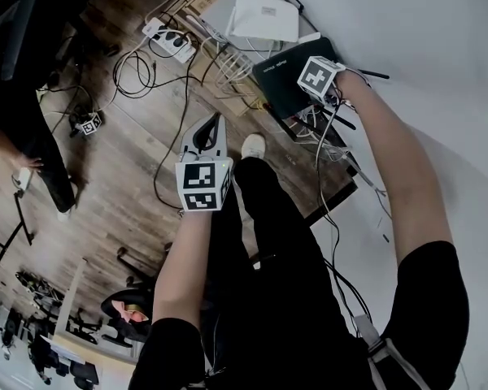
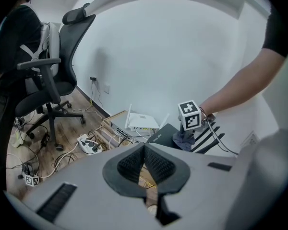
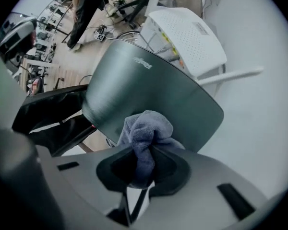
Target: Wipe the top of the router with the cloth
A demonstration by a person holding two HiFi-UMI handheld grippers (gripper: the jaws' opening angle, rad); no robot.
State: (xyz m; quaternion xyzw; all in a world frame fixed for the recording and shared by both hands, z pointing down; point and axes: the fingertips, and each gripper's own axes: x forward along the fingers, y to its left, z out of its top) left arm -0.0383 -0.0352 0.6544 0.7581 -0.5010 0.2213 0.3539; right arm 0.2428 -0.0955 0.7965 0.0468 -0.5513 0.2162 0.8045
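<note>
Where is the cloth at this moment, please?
The cloth is bunched in the right gripper, low and central in that gripper's view, against the near edge of the dark router; the white router lies just beyond.

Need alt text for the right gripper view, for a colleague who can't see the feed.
The right gripper clamps a bunched grey-blue cloth at the near edge of the flat top of a dark router. A white router with an antenna sits just beyond it.

The left tongs sit back near the body, jaws together (nothing between them); the outstretched right arm holds the right tongs clamped on the cloth.
</note>
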